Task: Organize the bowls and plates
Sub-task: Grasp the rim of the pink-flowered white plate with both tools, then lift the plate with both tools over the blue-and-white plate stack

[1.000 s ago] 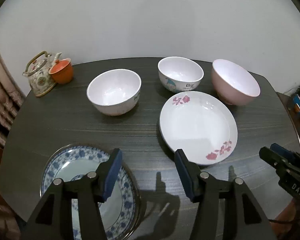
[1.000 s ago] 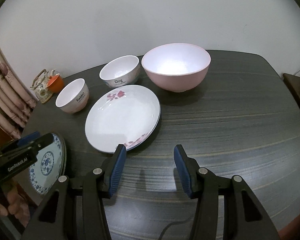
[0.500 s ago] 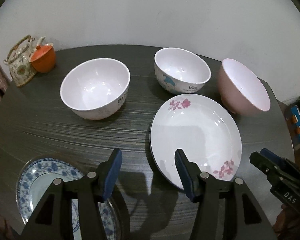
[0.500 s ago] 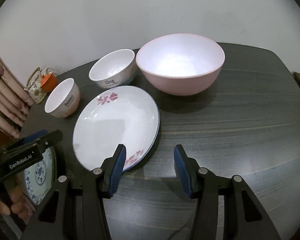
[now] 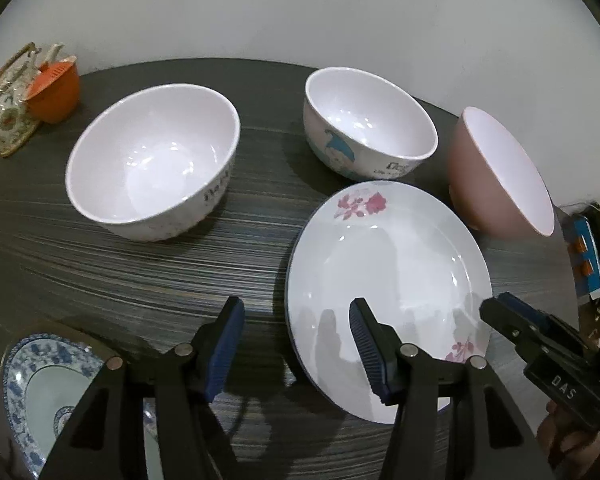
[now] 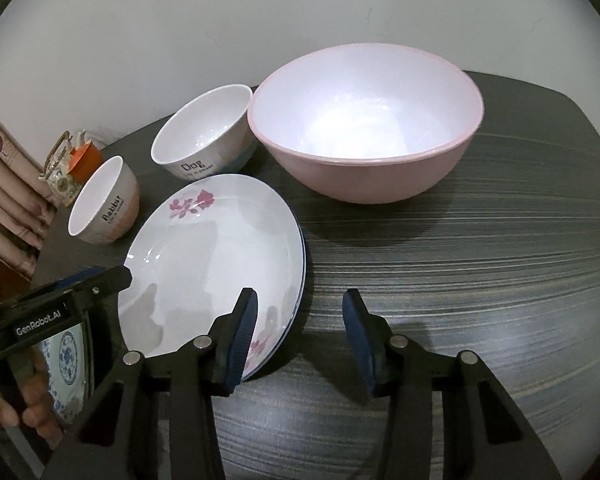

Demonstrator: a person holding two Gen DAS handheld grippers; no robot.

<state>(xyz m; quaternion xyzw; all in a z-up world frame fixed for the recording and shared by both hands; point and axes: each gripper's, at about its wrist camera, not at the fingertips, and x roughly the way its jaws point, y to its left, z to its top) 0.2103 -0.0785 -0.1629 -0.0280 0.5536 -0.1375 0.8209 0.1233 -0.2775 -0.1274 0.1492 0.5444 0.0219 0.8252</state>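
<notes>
White ceramic bowls flank a flat, rose-printed white round plate (image 5: 388, 280) on the dark wood-grain table (image 5: 120, 272), rims upward. Left gripper (image 5: 296, 344) and right gripper (image 6: 298, 330) hover released, straddling its opposite edges.

My left wrist camera rides just behind the left gripper (image 5: 296, 344), looking forward and down over the table (image 5: 140, 272) from close in, toward the wall. The flowered plate (image 5: 388, 272) sits just ahead and right of it, and the right gripper (image 5: 500, 320) intrudes at the right edge. My right wrist camera looks the same way from behind the right gripper (image 6: 300, 328), with the flowered plate (image 6: 212, 264) ahead-left and the pink bowl (image 6: 364, 128) close ahead. Both views share the plate, the Dog bowl (image 6: 204, 136) and the pink bowl (image 5: 496, 172).
</notes>
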